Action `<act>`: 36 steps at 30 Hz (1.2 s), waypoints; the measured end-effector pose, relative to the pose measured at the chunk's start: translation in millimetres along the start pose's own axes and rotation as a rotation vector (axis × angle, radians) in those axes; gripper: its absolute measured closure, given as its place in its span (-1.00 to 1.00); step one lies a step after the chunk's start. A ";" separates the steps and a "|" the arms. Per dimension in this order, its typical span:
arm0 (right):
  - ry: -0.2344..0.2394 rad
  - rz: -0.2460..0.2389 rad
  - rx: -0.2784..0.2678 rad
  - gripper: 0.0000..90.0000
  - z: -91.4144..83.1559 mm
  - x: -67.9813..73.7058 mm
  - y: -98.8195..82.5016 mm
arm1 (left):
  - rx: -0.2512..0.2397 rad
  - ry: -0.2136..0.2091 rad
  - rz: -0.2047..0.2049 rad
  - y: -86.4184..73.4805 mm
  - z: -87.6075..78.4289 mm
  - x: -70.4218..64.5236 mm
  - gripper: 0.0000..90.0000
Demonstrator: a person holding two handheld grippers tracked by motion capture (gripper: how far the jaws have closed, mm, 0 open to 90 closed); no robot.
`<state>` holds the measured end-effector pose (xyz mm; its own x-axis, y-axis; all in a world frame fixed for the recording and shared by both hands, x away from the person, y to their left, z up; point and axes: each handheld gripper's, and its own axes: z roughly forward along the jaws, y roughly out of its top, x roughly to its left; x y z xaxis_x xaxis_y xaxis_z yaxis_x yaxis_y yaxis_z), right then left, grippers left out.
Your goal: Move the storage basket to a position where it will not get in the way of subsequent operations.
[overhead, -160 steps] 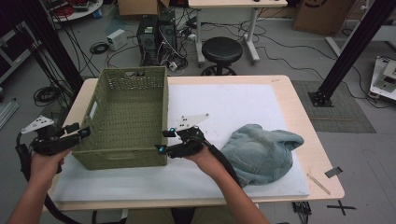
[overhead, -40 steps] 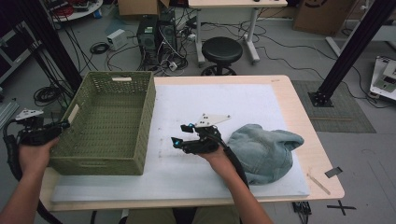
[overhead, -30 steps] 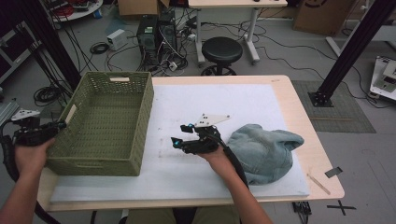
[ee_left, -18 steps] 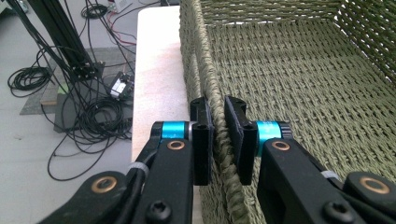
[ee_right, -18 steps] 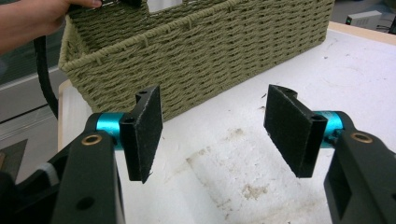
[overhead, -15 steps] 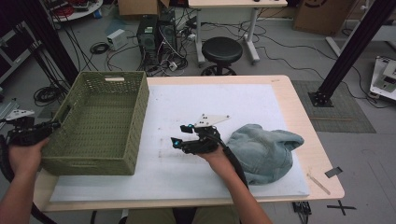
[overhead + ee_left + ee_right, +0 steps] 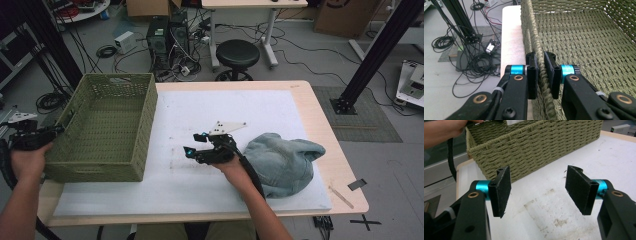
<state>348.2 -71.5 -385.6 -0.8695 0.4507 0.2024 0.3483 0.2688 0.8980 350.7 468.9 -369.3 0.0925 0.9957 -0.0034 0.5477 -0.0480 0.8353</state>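
Currently left gripper (image 7: pixel 541 72) clamps the side rim of the olive-green woven rectangular basket (image 7: pixel 107 125) at the bench's (image 7: pixel 310 107) left edge, probably to drag it; right gripper (image 7: pixel 537 187) rests open, empty, beside crumpled blue denim cloth (image 7: pixel 282 162).

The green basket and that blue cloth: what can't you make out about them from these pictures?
- Basket: the high view hides its left outer wall; the left tongs cover part of the rim they clamp.
- Blue cloth: bunched; its underside is hidden, and the person's forearm covers its left edge.
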 end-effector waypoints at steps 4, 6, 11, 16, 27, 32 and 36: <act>-0.002 0.001 0.001 -0.14 0.5 -0.4 -0.1 | 0.001 0.006 0.002 3.1 3.9 2.3 0.81; -0.002 0.004 0.003 -0.14 1.0 -0.1 0.1 | 0.001 0.007 0.004 4.6 6.2 3.8 0.81; -0.003 0.009 0.006 -0.14 0.1 -0.6 0.5 | -0.009 -0.019 -0.018 2.7 7.7 10.0 0.80; -0.005 0.007 0.005 -0.14 -1.0 -1.8 0.4 | -0.011 -0.020 -0.030 0.7 5.1 13.0 0.80; -0.012 0.006 -0.001 -0.15 -7.0 -2.2 0.2 | -0.018 -0.017 -0.051 -6.6 -4.1 24.3 0.79; -0.020 0.003 0.002 -0.18 -7.6 -1.8 0.3 | -0.021 -0.018 -0.050 -6.7 -4.2 24.5 0.79; -0.022 0.003 0.002 -0.18 -9.0 -2.4 0.2 | -0.020 -0.019 -0.049 -6.5 -3.7 24.5 0.79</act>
<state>347.2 -80.2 -382.4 -0.8606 0.4701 0.1958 0.3511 0.2690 0.8969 346.3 494.0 -372.8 0.0816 0.9951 -0.0551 0.5356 0.0029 0.8445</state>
